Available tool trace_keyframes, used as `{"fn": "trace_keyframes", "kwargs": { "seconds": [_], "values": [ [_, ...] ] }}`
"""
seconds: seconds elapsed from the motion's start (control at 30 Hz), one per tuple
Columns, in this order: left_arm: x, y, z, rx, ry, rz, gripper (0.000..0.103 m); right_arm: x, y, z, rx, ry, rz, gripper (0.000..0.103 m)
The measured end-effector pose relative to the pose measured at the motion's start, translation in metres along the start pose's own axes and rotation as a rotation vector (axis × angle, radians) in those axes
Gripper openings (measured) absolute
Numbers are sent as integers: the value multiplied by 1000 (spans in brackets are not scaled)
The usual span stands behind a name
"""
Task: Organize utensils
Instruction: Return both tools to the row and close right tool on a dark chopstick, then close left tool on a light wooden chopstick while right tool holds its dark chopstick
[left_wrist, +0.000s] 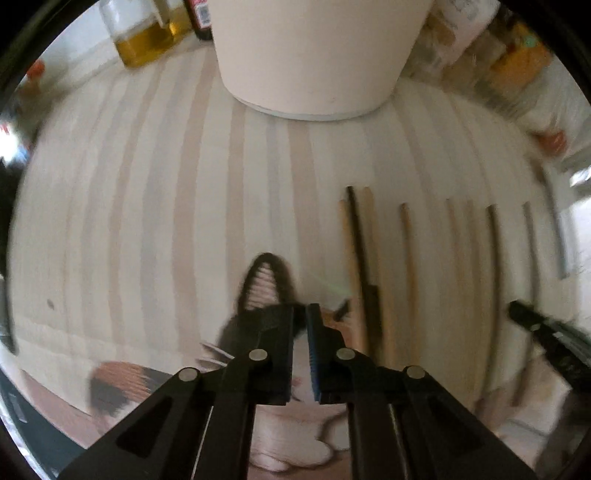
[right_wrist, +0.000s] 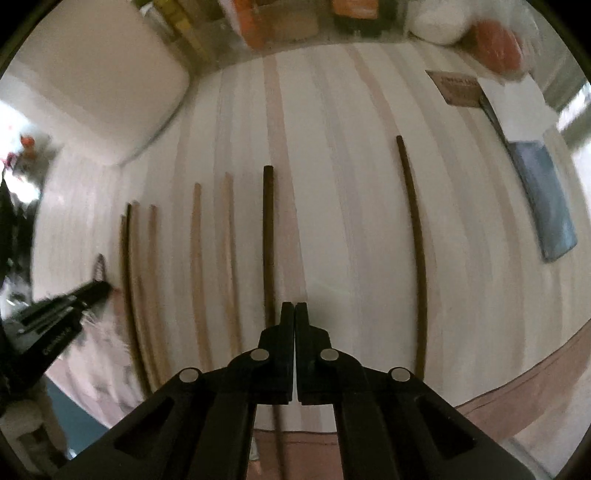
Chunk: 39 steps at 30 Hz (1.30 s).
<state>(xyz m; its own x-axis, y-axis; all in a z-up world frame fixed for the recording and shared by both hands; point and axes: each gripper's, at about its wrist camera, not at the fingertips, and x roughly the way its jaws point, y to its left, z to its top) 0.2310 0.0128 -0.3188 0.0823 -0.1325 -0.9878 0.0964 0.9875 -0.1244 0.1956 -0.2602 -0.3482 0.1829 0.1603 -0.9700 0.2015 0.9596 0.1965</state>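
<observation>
Several chopsticks lie side by side on the pale striped wooden table (right_wrist: 332, 184). In the right wrist view, light wooden chopsticks (right_wrist: 197, 258) lie to the left, then a dark chopstick (right_wrist: 267, 240) and another dark chopstick (right_wrist: 417, 258). My right gripper (right_wrist: 295, 306) is shut with nothing between its fingers. The nearer dark chopstick runs just left of it and under its left finger. In the left wrist view my left gripper (left_wrist: 300, 312) is shut to a narrow slit with nothing seen in it. It sits left of the chopsticks (left_wrist: 406, 258), over the table's near edge.
A cat (left_wrist: 264, 280) has its head at the near table edge, under my left gripper. A big cream container (left_wrist: 314, 55) stands at the back, an oil bottle (left_wrist: 144, 40) beside it. A blue flat item (right_wrist: 546, 206), white paper (right_wrist: 513, 107) and packets lie right and behind.
</observation>
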Motion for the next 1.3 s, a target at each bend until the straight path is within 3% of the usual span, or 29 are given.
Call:
{"fn": "trace_keyframes", "kwargs": {
  "seconds": [0.07, 0.3, 0.6, 0.67, 0.73, 0.77, 1.3],
  "values": [
    [0, 1, -2, -12, 10, -51, 10, -3, -9, 0, 23, -9, 32, 0],
    [8, -13, -13, 50, 2, -11, 11, -6, -8, -5, 37, -12, 36, 1],
    [7, -13, -15, 11, 16, -92, 11, -7, -8, -1, 52, -18, 24, 1],
    [3, -16, -12, 17, 12, -106, 17, -8, -10, -2, 56, -16, 26, 1],
    [1, -19, -11, 12, 6, -138, 33, -8, -12, -2, 62, -16, 27, 1],
    [-3, -22, -13, 9, 0, -147, 33, -8, -13, -3, 65, -16, 27, 1],
    [9, -46, -8, 87, -25, -36, 33, -15, -24, -6, 75, -25, 15, 1]
  ]
}}
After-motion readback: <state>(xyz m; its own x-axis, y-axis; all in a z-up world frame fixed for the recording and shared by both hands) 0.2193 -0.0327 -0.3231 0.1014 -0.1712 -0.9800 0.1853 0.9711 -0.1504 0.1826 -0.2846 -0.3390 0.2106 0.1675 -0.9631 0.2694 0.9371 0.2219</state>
